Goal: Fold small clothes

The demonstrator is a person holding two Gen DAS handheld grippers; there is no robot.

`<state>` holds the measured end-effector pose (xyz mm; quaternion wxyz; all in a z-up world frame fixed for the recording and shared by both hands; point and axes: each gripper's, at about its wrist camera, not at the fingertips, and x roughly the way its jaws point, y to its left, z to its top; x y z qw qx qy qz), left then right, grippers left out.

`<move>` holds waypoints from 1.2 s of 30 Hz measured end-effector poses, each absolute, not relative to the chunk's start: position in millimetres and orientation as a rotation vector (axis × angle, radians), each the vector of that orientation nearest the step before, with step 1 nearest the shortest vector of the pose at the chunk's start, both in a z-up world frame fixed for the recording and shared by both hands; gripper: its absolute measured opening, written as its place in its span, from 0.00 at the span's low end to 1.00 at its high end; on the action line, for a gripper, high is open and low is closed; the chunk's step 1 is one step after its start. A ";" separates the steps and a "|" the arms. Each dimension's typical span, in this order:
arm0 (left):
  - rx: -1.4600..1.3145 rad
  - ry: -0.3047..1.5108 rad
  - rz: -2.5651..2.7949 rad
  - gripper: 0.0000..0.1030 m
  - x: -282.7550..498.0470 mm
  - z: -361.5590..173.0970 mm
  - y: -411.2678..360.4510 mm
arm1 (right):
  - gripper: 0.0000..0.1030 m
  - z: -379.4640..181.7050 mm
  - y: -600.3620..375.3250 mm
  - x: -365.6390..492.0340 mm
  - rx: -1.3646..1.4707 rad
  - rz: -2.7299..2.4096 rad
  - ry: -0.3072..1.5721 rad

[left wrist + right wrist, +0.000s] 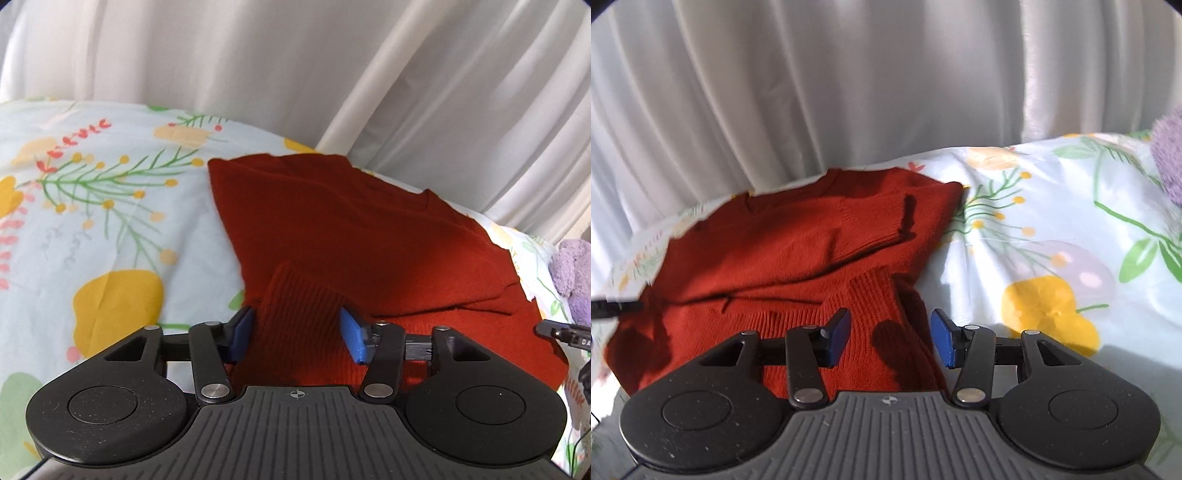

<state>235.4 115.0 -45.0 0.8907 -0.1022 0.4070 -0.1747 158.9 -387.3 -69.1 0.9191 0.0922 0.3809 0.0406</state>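
The left gripper (297, 334) stands with its blue pads spread wide, a ribbed cuff (295, 295) of the red sweater (369, 229) lying between them, ungripped. The right gripper (890, 336) is likewise spread apart over the sweater's other ribbed cuff (875, 295). The sweater lies partly folded on a floral sheet (92, 229), white curtains (258, 66) behind. A purple plush (572, 273) sits near the sweater's right.
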 end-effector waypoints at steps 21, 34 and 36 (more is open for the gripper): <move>-0.186 0.895 -0.336 0.07 238.2 -53.5 102.5 | 0.05 -38.8 -347.9 153.1 -0.009 0.132 0.663; -0.281 0.722 -0.264 0.07 295.2 -18.3 122.1 | 0.05 -24.5 -378.0 227.6 0.180 -0.046 0.602; -0.260 0.785 -0.258 0.08 301.2 -42.1 115.2 | 0.05 -44.1 -381.1 241.3 0.216 -0.046 0.671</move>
